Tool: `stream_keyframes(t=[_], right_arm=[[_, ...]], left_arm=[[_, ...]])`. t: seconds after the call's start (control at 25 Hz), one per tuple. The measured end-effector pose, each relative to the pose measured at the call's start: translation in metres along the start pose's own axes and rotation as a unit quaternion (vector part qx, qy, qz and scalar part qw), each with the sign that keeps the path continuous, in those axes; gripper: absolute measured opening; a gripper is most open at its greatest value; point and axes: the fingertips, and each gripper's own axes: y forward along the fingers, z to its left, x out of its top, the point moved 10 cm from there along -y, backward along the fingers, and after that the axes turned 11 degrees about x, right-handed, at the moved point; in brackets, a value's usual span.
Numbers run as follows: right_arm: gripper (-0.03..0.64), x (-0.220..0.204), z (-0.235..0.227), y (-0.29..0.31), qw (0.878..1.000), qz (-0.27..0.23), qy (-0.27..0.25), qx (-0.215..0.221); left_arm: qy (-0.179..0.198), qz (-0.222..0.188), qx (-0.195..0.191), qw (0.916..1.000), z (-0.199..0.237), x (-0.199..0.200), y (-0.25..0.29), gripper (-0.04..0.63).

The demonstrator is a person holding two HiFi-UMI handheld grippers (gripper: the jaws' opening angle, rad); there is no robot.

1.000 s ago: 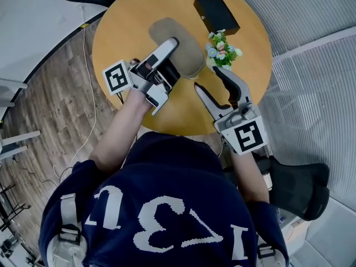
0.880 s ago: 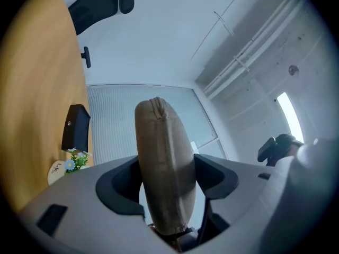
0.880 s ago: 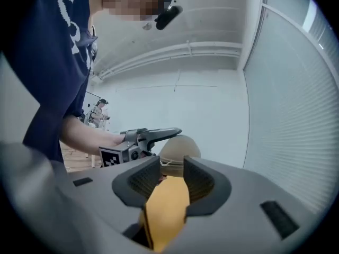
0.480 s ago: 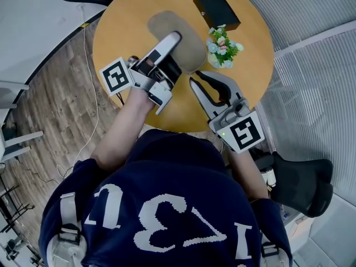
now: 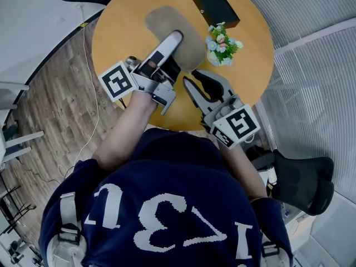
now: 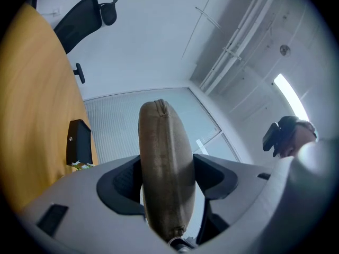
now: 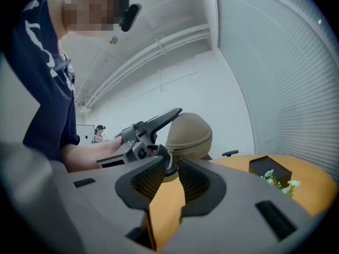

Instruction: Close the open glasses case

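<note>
I am clamping my left gripper (image 6: pixel 167 167) across the tan glasses case (image 5: pixel 189 46), holding it on edge over the middle of the round tabletop (image 5: pixel 250 54), its two halves lying together along the seam. My right gripper (image 7: pixel 170 164) is pointing at the case's near end; its jaws have just been opening and are standing narrowly apart, with only bare wood showing through the gap. A black box (image 5: pixel 216 7) is sitting at the far edge.
</note>
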Motion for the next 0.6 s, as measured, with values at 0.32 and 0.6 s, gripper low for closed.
stream_keyframes(t=[0.32,0.6], right_arm=[[0.026,-0.005,-0.001,-0.003,0.999,-0.019,0.048,-0.008],[0.023,0.002,-0.006,-0.025,0.999,-0.033,0.021,-0.033]], left_arm=[[0.010,-0.030,0.009,0.9995,-0.001,-0.004,-0.009,0.291],[-0.033,-0.026,-0.018,0.9990,0.003,-0.009,-0.009,0.281]])
